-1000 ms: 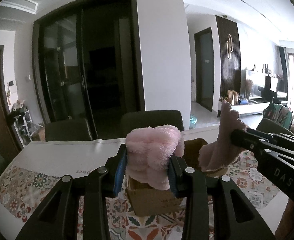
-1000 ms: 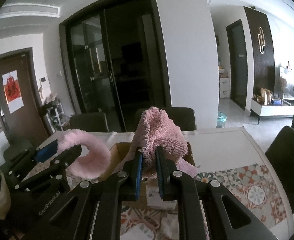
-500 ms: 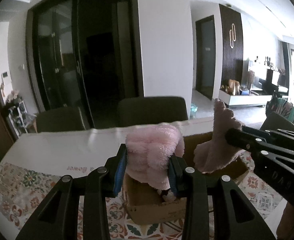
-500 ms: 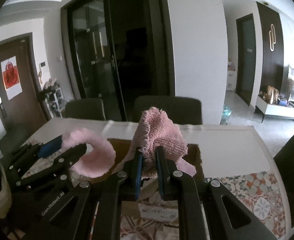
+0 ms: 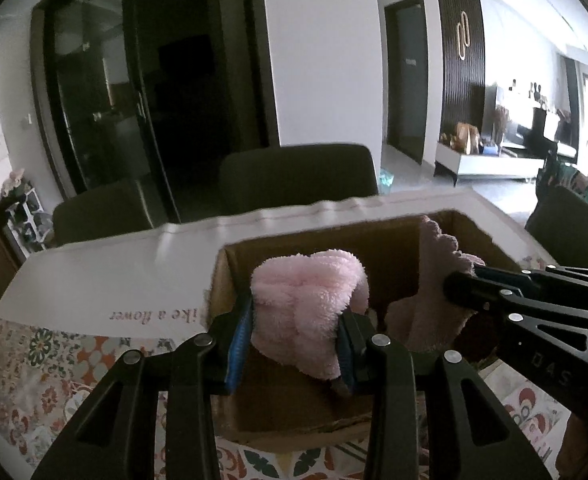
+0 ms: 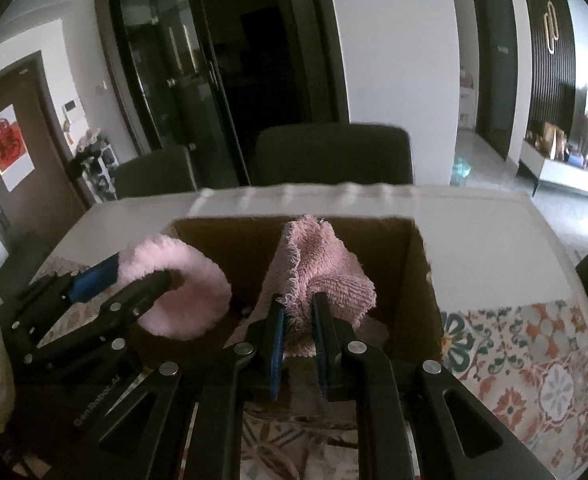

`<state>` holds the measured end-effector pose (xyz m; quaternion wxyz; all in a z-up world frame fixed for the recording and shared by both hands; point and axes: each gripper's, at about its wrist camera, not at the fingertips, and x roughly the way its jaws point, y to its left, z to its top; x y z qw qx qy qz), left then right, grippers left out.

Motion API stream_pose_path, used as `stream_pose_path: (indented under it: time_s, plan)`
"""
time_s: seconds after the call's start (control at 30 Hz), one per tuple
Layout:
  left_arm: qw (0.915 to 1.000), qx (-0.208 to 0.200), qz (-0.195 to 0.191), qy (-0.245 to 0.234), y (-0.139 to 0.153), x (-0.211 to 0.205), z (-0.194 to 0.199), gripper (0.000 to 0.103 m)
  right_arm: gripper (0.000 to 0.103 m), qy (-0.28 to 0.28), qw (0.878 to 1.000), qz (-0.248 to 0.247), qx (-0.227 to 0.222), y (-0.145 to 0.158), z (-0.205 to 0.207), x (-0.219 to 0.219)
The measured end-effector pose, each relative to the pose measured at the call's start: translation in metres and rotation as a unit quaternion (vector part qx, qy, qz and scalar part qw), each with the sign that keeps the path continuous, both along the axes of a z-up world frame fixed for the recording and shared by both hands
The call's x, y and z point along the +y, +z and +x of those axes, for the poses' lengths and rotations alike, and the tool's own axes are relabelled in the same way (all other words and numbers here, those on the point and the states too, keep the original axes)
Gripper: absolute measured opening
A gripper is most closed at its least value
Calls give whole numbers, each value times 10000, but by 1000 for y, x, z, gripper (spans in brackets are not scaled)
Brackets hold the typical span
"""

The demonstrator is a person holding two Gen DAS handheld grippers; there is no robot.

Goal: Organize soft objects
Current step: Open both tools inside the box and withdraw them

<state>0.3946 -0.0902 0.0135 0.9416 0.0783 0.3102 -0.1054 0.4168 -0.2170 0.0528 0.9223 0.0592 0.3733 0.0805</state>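
My left gripper (image 5: 294, 320) is shut on a fluffy light pink plush piece (image 5: 306, 304) and holds it over the near left part of an open cardboard box (image 5: 294, 408). My right gripper (image 6: 297, 312) is shut on a dusty pink shaggy cloth (image 6: 322, 272) and holds it inside the box opening (image 6: 418, 280). The right gripper and its cloth (image 5: 430, 292) show at the right of the left wrist view. The left gripper with its plush (image 6: 182, 288) shows at the left of the right wrist view. The box floor is mostly hidden.
The box stands on a table with a patterned floral cloth (image 6: 526, 352) and a white runner (image 5: 126, 276). Dark chairs (image 5: 298, 176) stand at the far table edge. Dark glass doors (image 6: 214, 60) are behind them.
Both grippers have moved forward and down with their pink pieces. The box now looms larger, and both pieces sit at or below its rim.
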Motion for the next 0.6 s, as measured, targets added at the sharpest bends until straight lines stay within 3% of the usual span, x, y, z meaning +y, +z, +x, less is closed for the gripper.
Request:
stream_pose_path:
  time_s: [0.17,0.23,0.3,0.47,0.6]
  plan:
    - [9999,113,72,-34,-8,-2,3,42,18,20,9998,-51,179,-12,5,-2]
    - [9999,104,72,-19,-8,-2,3,44,29,35,9998,-56,185,-11,6,-2]
    - [10000,82,20,2,-7,-1,3,54,40,-16,9999,-95,120,-9,4,-2]
    - [9999,-79,45,66,0,3,-5,58,43,-146,9992,-340,-158,4,-5,1]
    - [9998,-196,78,65,7,4,-20,58,54,-370,9984,-315,-292,15,-16,-5]
